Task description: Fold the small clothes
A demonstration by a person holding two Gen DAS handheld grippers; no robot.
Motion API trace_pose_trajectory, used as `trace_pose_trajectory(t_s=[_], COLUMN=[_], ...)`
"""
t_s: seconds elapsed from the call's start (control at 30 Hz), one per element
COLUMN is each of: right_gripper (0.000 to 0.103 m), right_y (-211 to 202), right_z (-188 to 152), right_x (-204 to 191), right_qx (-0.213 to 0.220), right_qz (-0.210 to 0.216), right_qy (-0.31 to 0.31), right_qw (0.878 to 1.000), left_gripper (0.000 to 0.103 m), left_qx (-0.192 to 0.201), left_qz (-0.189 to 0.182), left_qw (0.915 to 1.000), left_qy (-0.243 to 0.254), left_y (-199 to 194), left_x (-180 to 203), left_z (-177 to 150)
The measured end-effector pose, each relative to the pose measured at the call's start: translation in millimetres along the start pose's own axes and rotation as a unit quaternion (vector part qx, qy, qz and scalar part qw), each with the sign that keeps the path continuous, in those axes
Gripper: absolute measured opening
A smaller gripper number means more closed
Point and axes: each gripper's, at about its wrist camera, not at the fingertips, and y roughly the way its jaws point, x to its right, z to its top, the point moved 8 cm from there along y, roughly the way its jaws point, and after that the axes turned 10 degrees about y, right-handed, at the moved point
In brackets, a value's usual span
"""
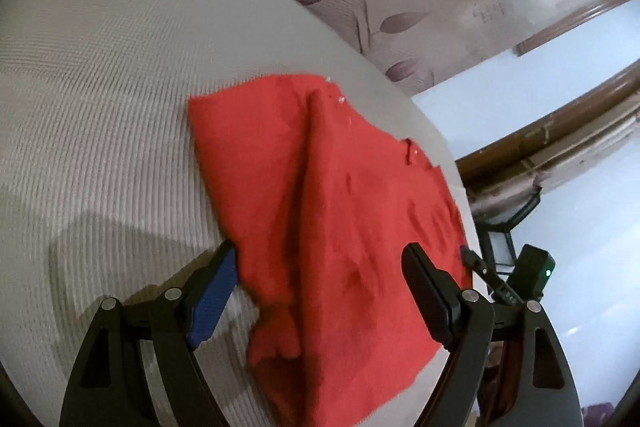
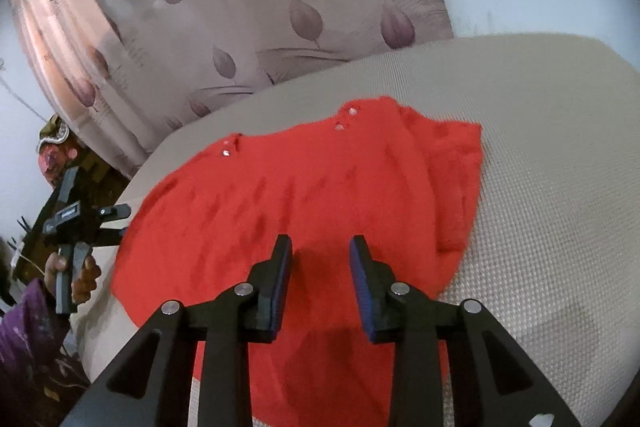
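left gripper [image 1: 320,279] gapes wide, nothing held; right gripper [image 2: 320,269] part open, empty, above the red garment [image 2: 280,195]. garment lies on the beige ribbed cushion [image 2: 540,187], one side folded over at 3 o'clock. soft, light, floppy; pinch a hem corner.
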Motion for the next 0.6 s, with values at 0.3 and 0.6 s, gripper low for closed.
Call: trace_pose_trajectory(t_s=[0.3,0.6], right_gripper=[0.047,0.055], right_y=[-1,-4], right_z=[-1,1], right_x=[8,10], right_qx=[0.002,-0.001], right_qz=[0.023,0.042], right_qy=[0.035,0.052], right_qw=[0.999,0.998], left_gripper=[0.064,0.013], left_qx=[0.014,0.018], left_qz=[0.055,0.049], left_qw=[0.9978,0.9986], left_qy=[0.034,0.013], left_y=[16,15], left_x=[4,-6], left_z=[15,11])
